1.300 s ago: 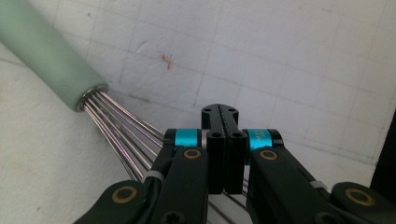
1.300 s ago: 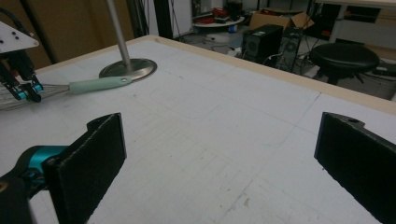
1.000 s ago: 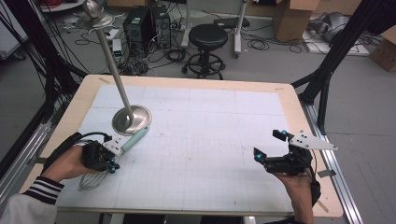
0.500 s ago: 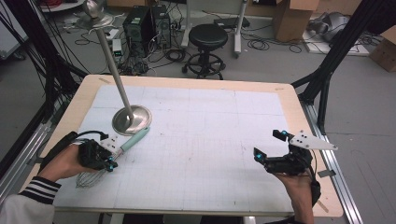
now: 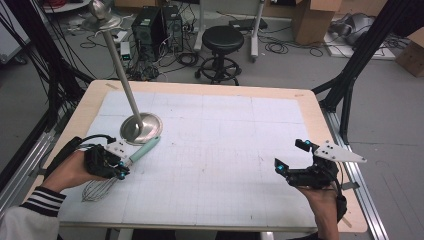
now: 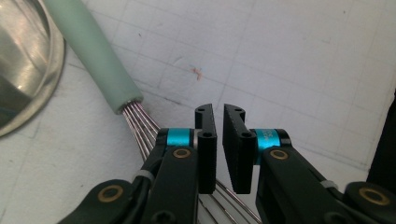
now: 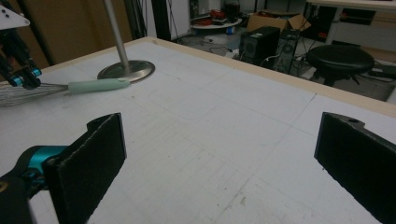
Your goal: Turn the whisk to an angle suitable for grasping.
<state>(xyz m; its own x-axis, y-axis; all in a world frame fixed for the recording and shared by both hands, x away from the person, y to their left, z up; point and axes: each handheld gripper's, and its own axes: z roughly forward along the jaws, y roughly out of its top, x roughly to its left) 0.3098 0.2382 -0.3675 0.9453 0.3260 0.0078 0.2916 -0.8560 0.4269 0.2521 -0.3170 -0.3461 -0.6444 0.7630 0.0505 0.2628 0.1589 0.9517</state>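
Left gripper [image 6: 218, 116] fingers narrow, just been opening, seemingly empty above wire whisk with mint-green handle [image 5: 144, 149]; regrasp may skid it. Right gripper [image 5: 290, 161] fingers wide.

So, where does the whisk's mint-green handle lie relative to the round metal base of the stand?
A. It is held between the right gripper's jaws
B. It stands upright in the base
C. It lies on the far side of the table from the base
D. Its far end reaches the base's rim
D: the whisk lies flat on the table, and in the high view its handle tip meets the rim of the stand's base.
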